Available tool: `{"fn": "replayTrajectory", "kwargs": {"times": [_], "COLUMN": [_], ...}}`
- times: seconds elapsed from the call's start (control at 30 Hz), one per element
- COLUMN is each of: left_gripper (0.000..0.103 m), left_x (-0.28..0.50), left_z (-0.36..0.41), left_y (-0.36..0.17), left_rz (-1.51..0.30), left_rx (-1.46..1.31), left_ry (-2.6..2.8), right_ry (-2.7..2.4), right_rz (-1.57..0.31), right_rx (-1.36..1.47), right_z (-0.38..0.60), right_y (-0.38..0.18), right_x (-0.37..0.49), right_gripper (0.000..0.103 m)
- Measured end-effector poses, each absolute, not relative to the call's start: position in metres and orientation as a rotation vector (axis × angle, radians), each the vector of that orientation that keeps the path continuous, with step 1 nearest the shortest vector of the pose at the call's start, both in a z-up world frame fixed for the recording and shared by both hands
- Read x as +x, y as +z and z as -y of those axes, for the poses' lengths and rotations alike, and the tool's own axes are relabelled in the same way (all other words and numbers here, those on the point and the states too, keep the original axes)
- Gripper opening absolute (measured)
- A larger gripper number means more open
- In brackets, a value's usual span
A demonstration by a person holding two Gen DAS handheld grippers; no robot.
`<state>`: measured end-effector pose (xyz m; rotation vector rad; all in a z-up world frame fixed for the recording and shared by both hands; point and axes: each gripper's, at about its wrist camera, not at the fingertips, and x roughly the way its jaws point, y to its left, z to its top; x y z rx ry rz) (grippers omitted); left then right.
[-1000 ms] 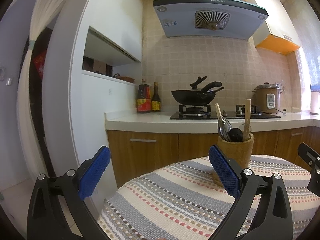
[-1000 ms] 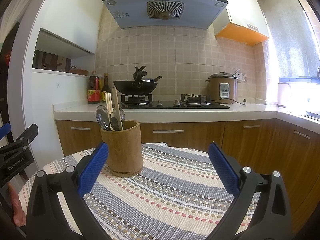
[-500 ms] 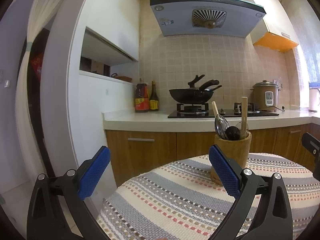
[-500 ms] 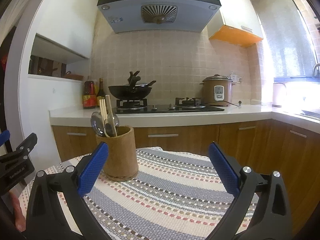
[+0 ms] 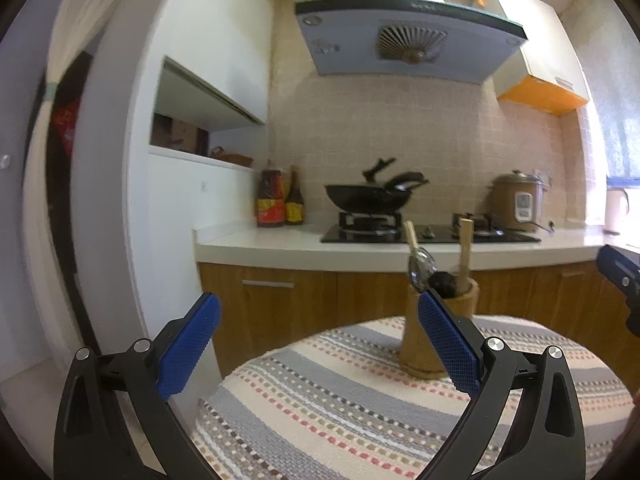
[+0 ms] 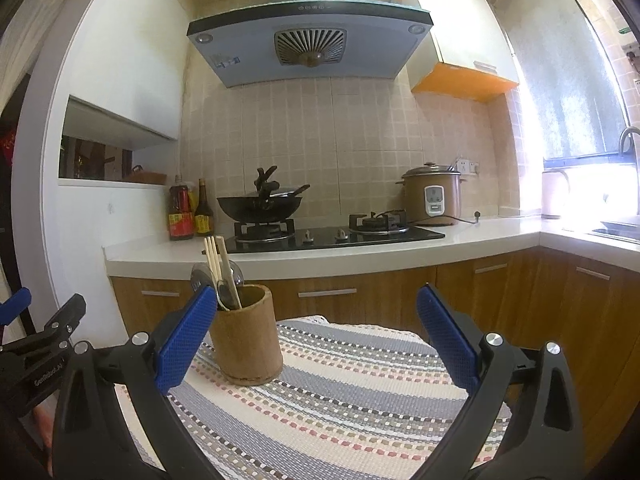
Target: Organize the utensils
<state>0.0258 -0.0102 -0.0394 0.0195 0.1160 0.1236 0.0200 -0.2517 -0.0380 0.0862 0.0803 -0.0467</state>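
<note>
A bamboo utensil holder (image 6: 246,336) stands upright on the striped tablecloth (image 6: 340,408). It holds chopsticks (image 6: 214,258), metal spoons and a dark ladle. In the left wrist view the holder (image 5: 420,344) sits behind my right finger, with a spoon (image 5: 420,270) and a wooden handle (image 5: 465,248) sticking out. My left gripper (image 5: 318,344) is open and empty, held back from the holder. My right gripper (image 6: 312,340) is open and empty, the holder just behind its left finger. The left gripper also shows at the left edge of the right wrist view (image 6: 36,356).
Behind the table runs a kitchen counter (image 6: 360,256) with a gas hob, a black wok (image 6: 260,206), sauce bottles (image 6: 188,216) and a rice cooker (image 6: 434,196). A range hood (image 6: 308,40) hangs above. A white wall column (image 5: 132,200) stands to the left.
Both grippers have pulled back and up from the table; the holder looks smaller and lower in both views. Both stay open and empty.
</note>
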Motion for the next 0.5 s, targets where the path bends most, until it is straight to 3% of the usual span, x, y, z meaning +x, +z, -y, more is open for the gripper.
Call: {"fn": "replayTrajectory", "kwargs": {"times": [0.5], "left_gripper": [0.096], "left_x": [0.020], "left_z": [0.006], "left_y": [-0.017], "left_rz": [-0.130], "left_rx": [-0.007], "left_ry": [0.093], "right_ry": [-0.018], "right_rz": [-0.111], "right_rx": [0.097], "right_z": [0.252], "right_y": [-0.016], "right_x": [0.014], "right_gripper": [0.095]}}
